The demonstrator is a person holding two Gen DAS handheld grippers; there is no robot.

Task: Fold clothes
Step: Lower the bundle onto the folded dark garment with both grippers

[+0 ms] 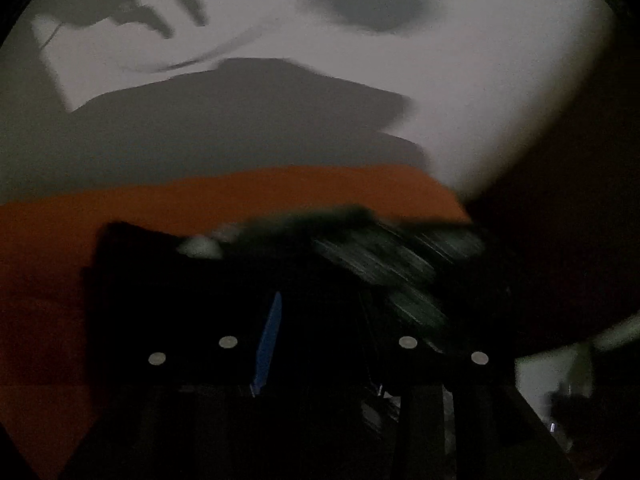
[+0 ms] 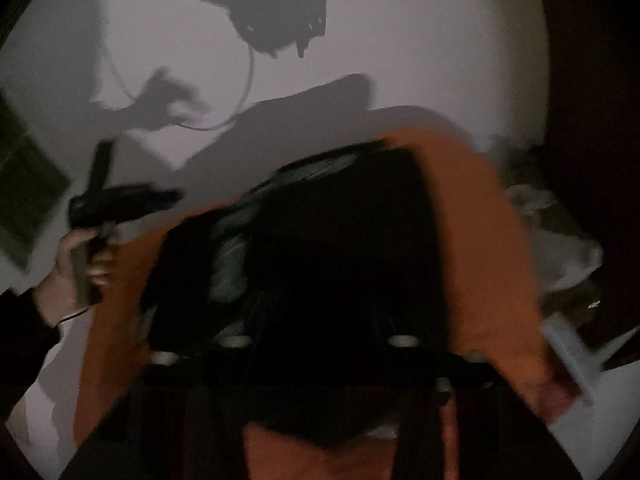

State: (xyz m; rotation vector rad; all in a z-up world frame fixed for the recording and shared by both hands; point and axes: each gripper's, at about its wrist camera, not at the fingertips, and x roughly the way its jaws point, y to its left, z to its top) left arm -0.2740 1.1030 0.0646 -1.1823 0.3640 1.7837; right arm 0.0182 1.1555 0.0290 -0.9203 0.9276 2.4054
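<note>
Dark garment (image 2: 320,248) bunched right against right claw (image 2: 320,340) — too dark and blurred to tell if pinched or just pressed together. Lying on orange cloth (image 2: 472,216) over white table (image 2: 420,40), likely laid flat for folding. Left claw (image 2: 160,198) seen far left, clear of fabric, in a hand (image 2: 80,264) — spread can't be told.
</note>
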